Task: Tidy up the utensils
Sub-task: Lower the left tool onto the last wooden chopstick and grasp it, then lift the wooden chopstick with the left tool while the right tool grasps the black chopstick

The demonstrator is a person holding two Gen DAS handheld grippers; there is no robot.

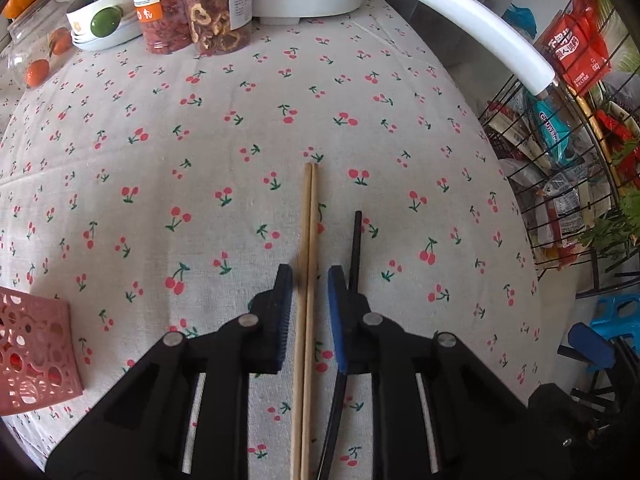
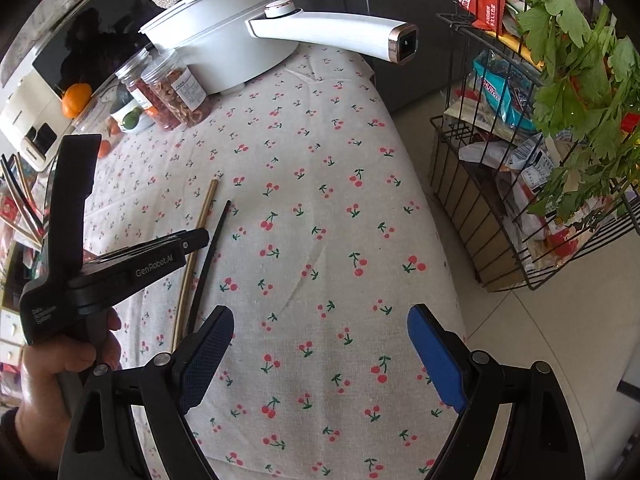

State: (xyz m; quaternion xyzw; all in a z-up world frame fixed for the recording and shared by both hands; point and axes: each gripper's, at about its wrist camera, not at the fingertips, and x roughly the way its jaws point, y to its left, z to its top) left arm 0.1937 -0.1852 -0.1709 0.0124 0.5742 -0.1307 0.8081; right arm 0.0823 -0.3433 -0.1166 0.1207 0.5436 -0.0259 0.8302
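A pair of wooden chopsticks (image 1: 309, 248) lies side by side on the cherry-print tablecloth (image 1: 200, 160), running between the fingers of my left gripper (image 1: 309, 276). The jaws are open, with a gap on each side of the sticks. A black chopstick (image 1: 355, 248) lies just right of them, passing under the right finger. In the right wrist view the wooden chopsticks (image 2: 206, 210) and the black chopstick (image 2: 214, 240) lie at the left, under the left gripper (image 2: 200, 236). My right gripper (image 2: 320, 340) is wide open and empty above bare cloth.
A pink perforated basket (image 1: 34, 356) stands at the left edge. Jars of dried fruit (image 1: 216, 4), a fruit bowl (image 1: 100, 20) and a white pot (image 2: 224, 36) with a long handle stand at the back. A wire rack (image 2: 520, 160) of snacks and greens stands beside the table's right edge.
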